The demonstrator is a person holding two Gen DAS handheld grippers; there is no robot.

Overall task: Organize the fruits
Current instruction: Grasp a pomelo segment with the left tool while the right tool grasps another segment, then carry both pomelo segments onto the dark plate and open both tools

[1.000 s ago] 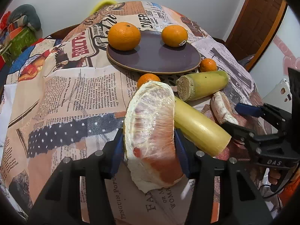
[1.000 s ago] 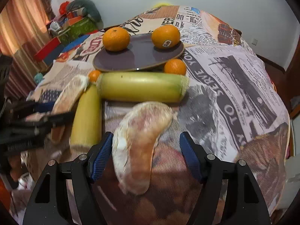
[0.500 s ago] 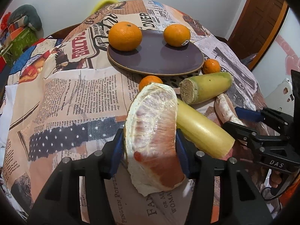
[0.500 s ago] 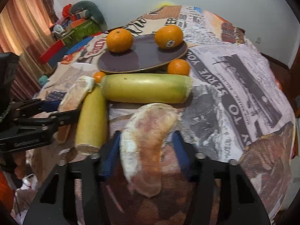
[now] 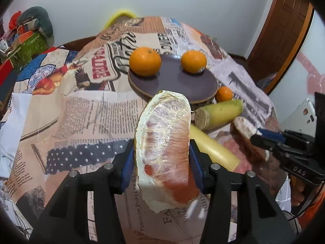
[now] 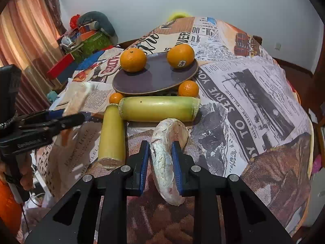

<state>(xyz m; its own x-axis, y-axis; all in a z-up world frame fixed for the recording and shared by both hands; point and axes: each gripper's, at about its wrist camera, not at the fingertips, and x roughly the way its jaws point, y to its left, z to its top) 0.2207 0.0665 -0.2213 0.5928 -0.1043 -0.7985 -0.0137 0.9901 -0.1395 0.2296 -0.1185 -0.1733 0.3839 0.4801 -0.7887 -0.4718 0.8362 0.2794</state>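
**Both claws clenched on pomelo wedges**

Low centre of its view, the left gripper (image 5: 162,162) grasps a wrapped pomelo wedge (image 5: 164,150). The right gripper (image 6: 161,162) clamps a second wedge (image 6: 166,158) likewise. Mid-frame lie two sugarcane pieces (image 6: 158,108). Beyond, the purple plate (image 6: 156,79) carries two oranges (image 6: 133,60).

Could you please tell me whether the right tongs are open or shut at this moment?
Shut: the right tongs press both blue pads against a pomelo segment.

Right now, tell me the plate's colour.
Dark purple plate with a tan rim, clearest in the right wrist view.
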